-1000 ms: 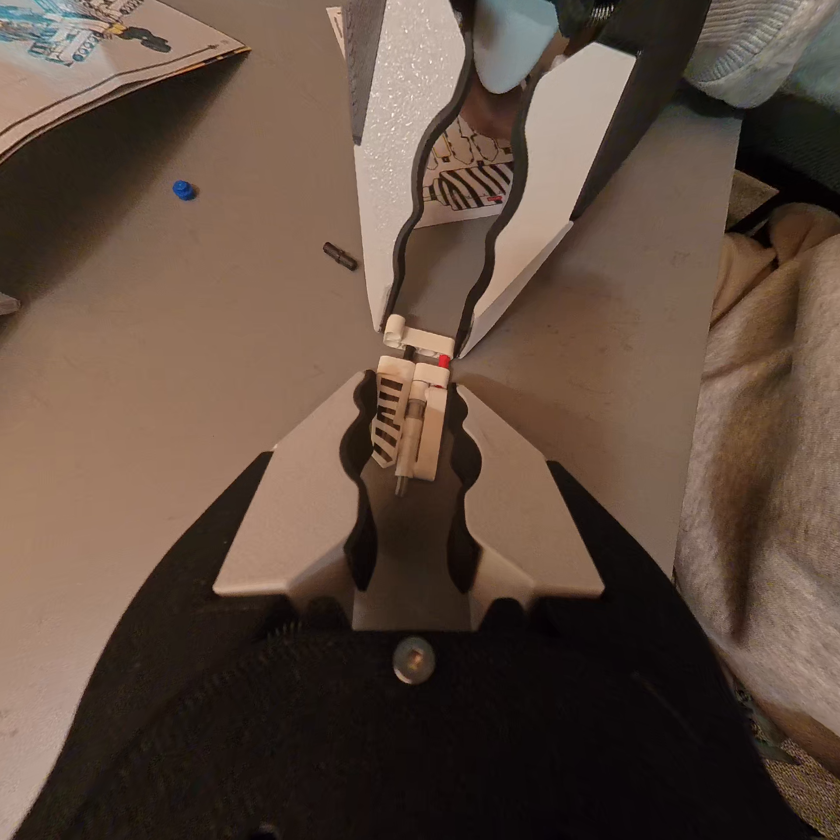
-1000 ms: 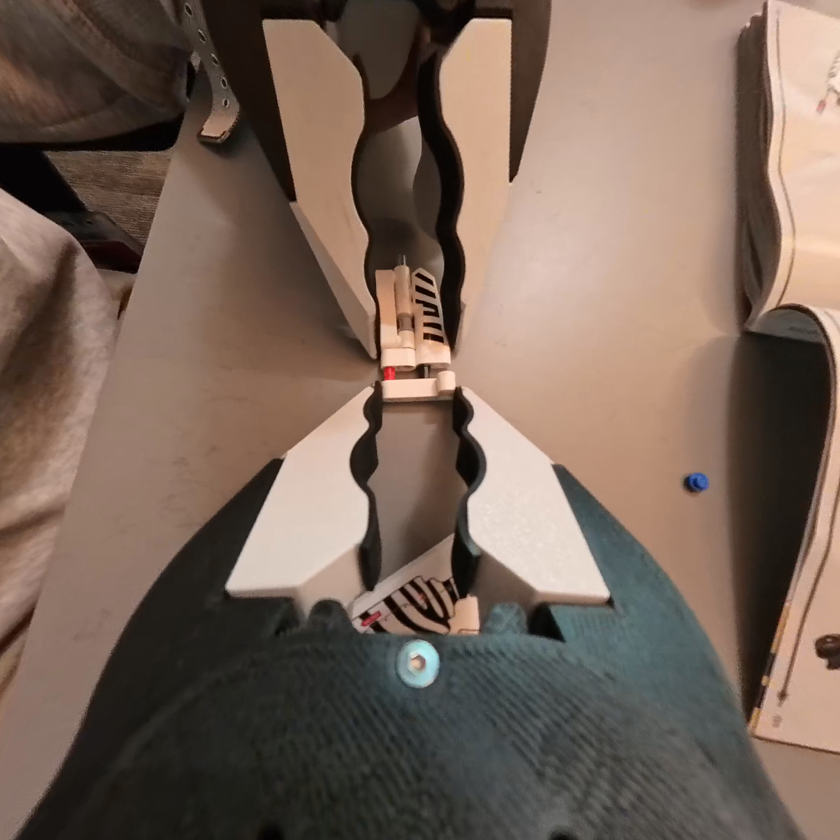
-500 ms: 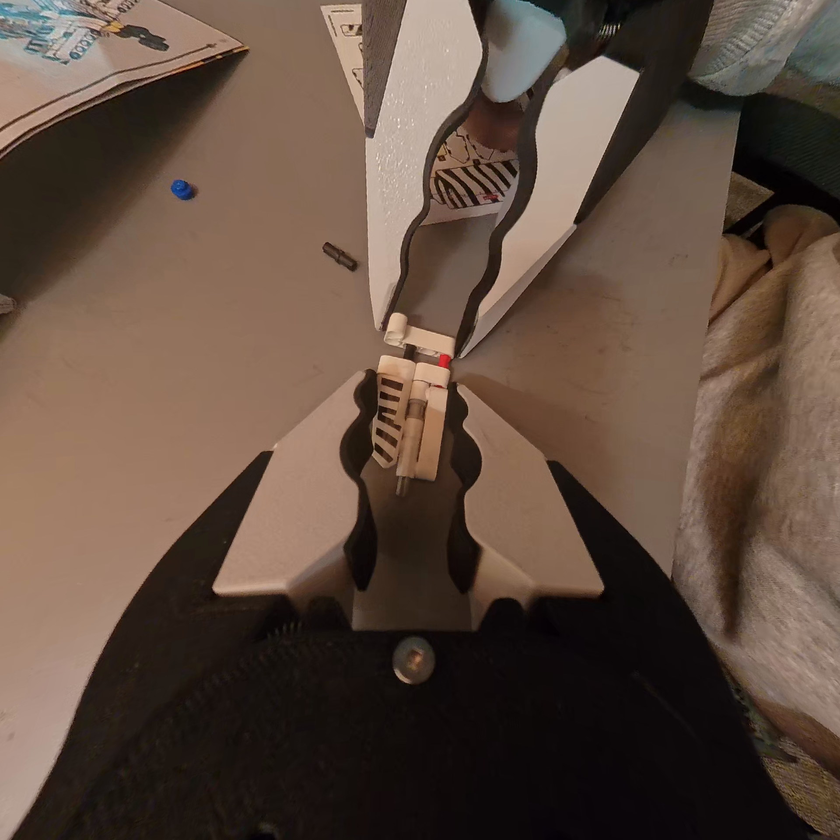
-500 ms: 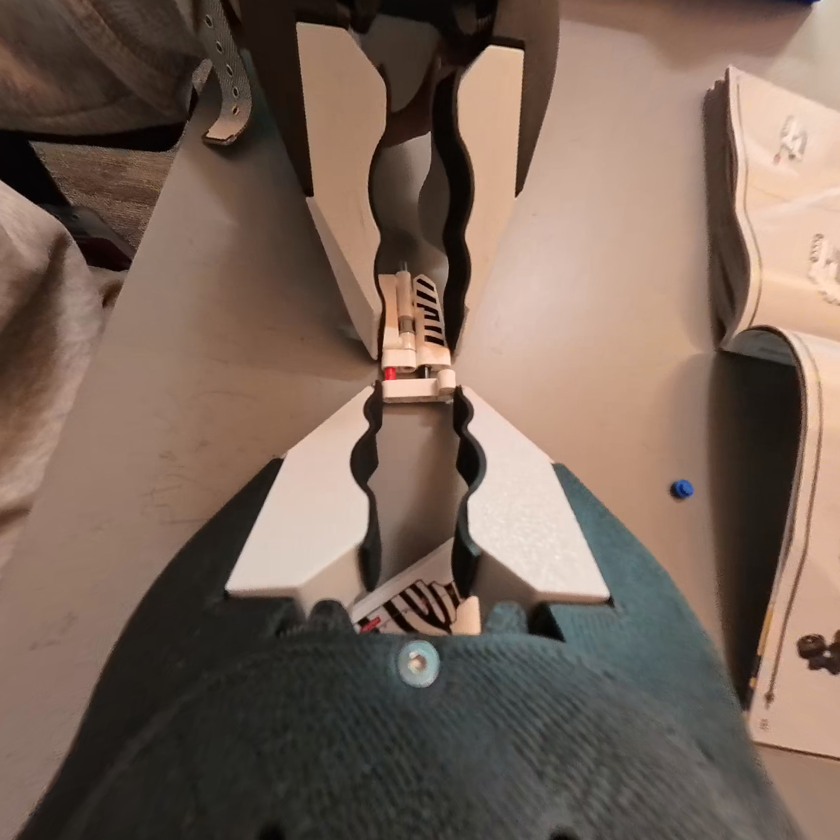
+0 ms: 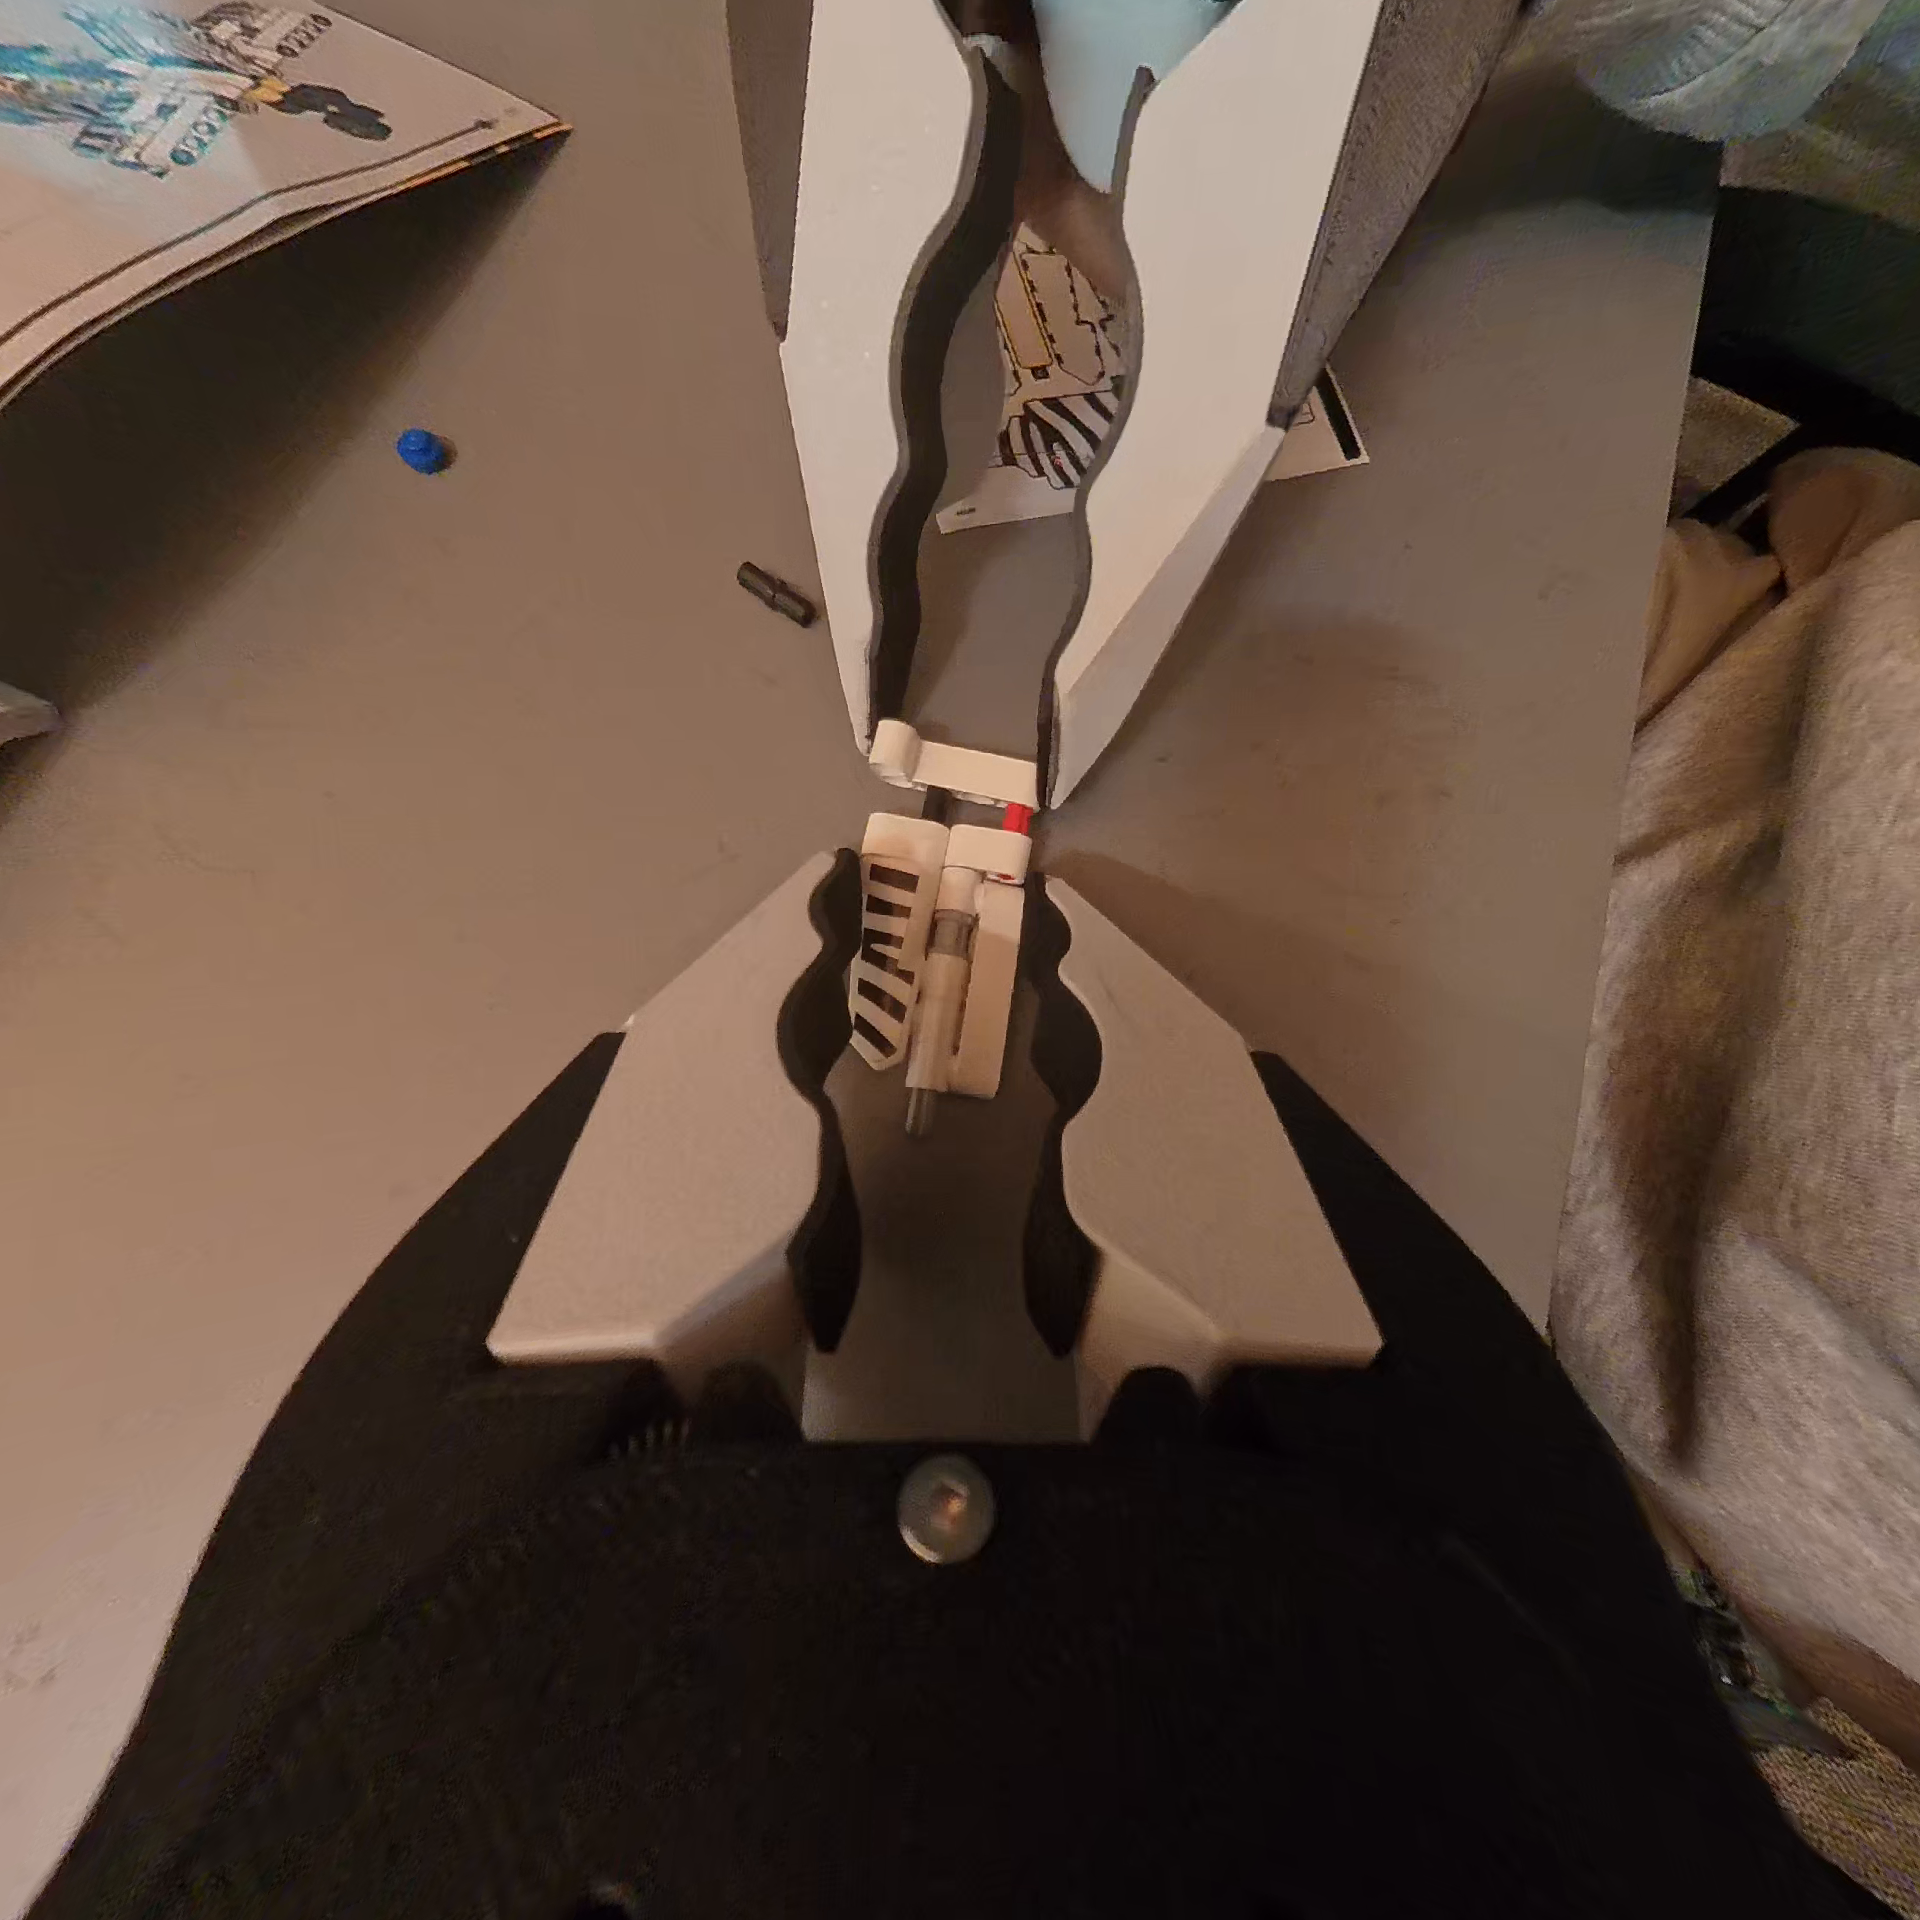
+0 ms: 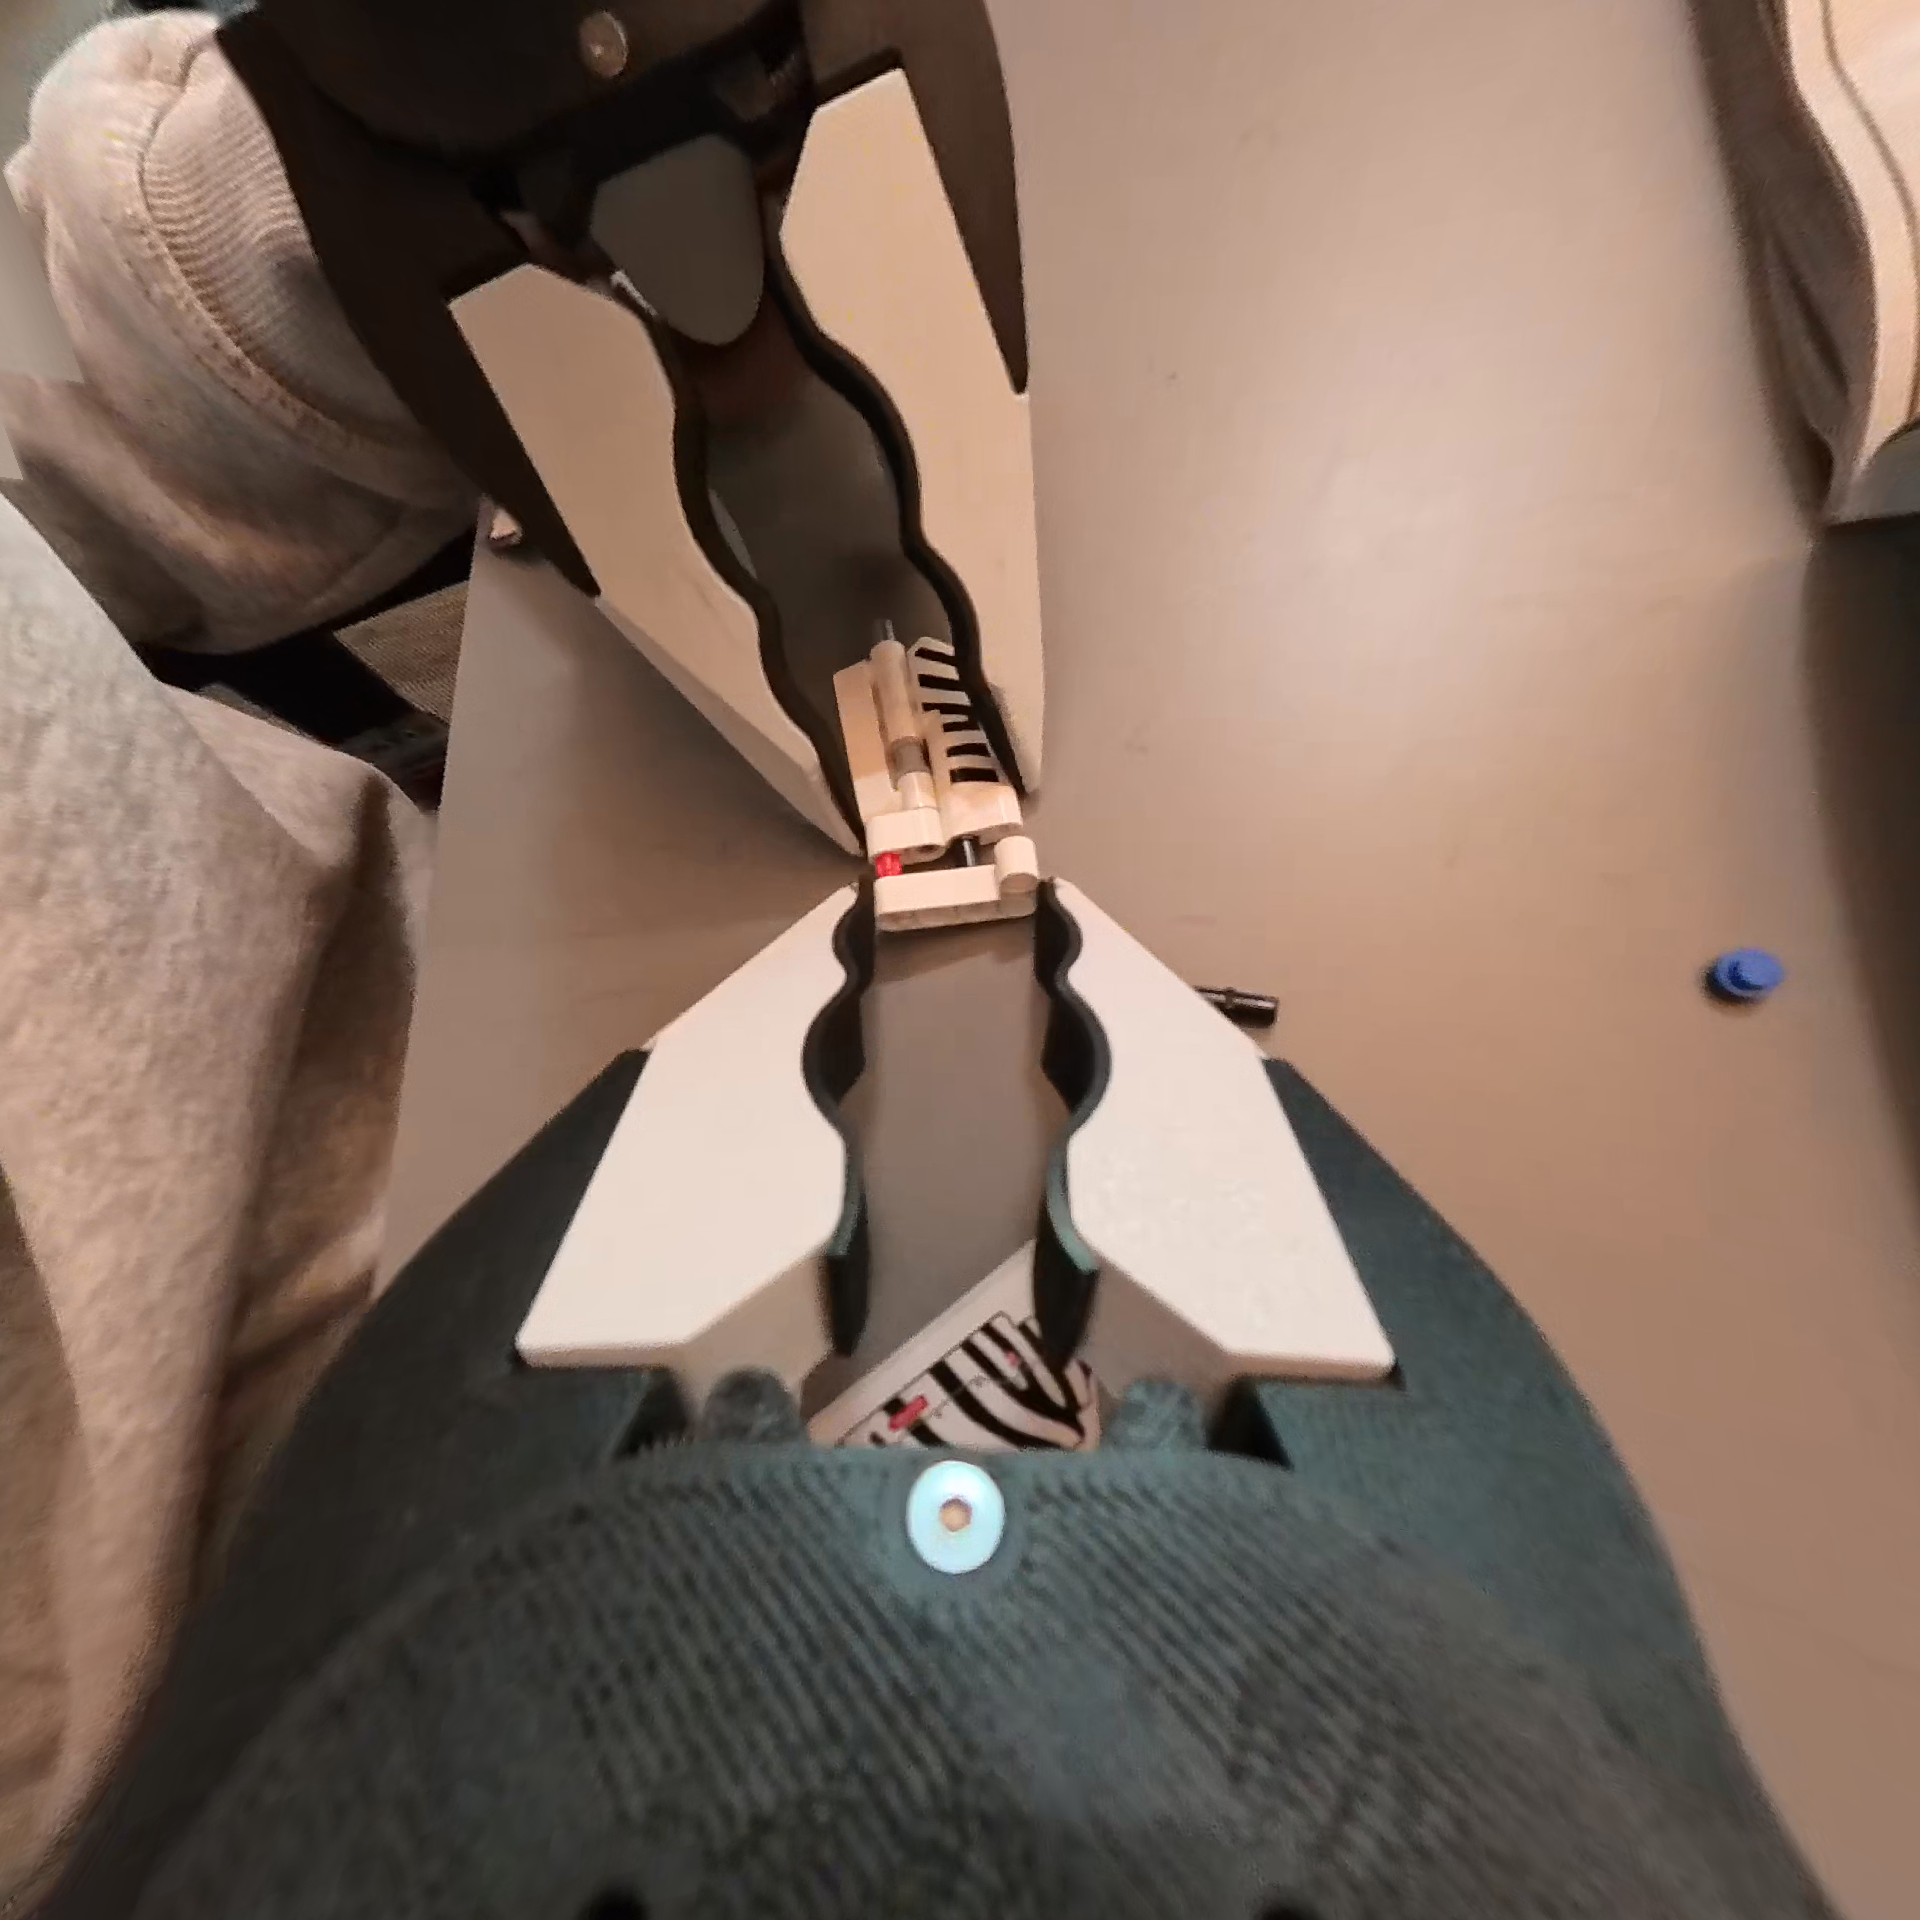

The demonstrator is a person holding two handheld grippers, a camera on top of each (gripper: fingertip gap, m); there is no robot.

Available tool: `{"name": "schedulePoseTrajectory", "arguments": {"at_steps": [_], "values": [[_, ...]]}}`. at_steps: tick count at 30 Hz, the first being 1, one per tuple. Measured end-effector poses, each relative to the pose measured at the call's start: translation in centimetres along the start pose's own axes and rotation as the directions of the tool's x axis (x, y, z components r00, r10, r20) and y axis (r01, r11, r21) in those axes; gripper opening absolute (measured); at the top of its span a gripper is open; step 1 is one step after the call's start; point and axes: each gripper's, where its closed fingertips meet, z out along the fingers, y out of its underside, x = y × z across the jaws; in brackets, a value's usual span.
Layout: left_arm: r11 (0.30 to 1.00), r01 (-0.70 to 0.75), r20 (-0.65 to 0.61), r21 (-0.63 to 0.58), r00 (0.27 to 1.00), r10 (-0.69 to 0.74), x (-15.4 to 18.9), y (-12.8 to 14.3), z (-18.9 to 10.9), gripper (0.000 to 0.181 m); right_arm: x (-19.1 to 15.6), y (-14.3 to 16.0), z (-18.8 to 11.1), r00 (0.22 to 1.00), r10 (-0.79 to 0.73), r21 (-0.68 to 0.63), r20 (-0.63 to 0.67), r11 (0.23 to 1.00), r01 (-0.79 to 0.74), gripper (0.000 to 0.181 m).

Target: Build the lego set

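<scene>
So the two grippers are nose to nose over the grey table (image 5: 312, 935), and compared with a second ago the right gripper (image 6: 956, 894) has tilted and swung a bit: in its own view the left gripper now leans off to the upper left instead of sitting straight ahead, and the sticker sheet (image 5: 1049, 426) shows more. The gap between the parts looks about the same, though, with a black axle (image 5: 937, 802) and a red pin (image 5: 1018, 818) showing across it, so the join probably isn't seated yet. The left gripper (image 5: 940, 883) has its jaws clamped on the striped white lego assembly (image 5: 935, 966), held just above the table and pointing away from its camera. The right one's jaws are pinched onto the small white connector piece (image 5: 951, 767) at the very tips. A loose blue stud (image 5: 421, 452) and black pin (image 5: 774, 592) sit off to the side, near the instruction booklet (image 5: 208, 156). A straight push should finish it.
</scene>
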Motion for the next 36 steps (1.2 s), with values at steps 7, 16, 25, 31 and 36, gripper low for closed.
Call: {"name": "schedulePoseTrajectory", "arguments": {"at_steps": [7, 16, 25, 31, 36], "values": [[1.000, 0.001, -0.001, 0.000, 1.000, -0.001, 0.01, 0.00, 0.03, 0.031, 0.09, 0.32, 0.25, 0.972, -0.210, 0.001, -0.104, 0.977, 0.211, 0.031], [1.000, -0.008, 0.005, -0.001, 1.000, 0.008, 0.06, 0.01, 0.02, 0.031, -0.02, 0.31, 0.33, 0.968, -0.246, 0.004, -0.058, 0.969, 0.246, 0.031], [1.000, -0.006, 0.004, 0.000, 1.000, 0.006, 0.03, 0.01, 0.02, 0.031, -0.01, 0.09, 0.41, 0.993, -0.114, 0.000, -0.030, 0.993, 0.114, 0.030], [1.000, 0.011, -0.013, 0.002, 1.000, -0.010, 0.05, -0.01, 0.02, 0.031, 0.03, -0.25, 0.35, 0.999, 0.029, 0.056, -0.024, 0.998, -0.028, 0.030], [1.000, -0.001, -0.028, -0.002, 1.000, 0.001, 0.60, -0.14, 0.28, 0.031, 0.30, -0.06, 0.29, 0.995, -0.023, 0.026, -0.098, 0.999, 0.026, 0.019]]}}
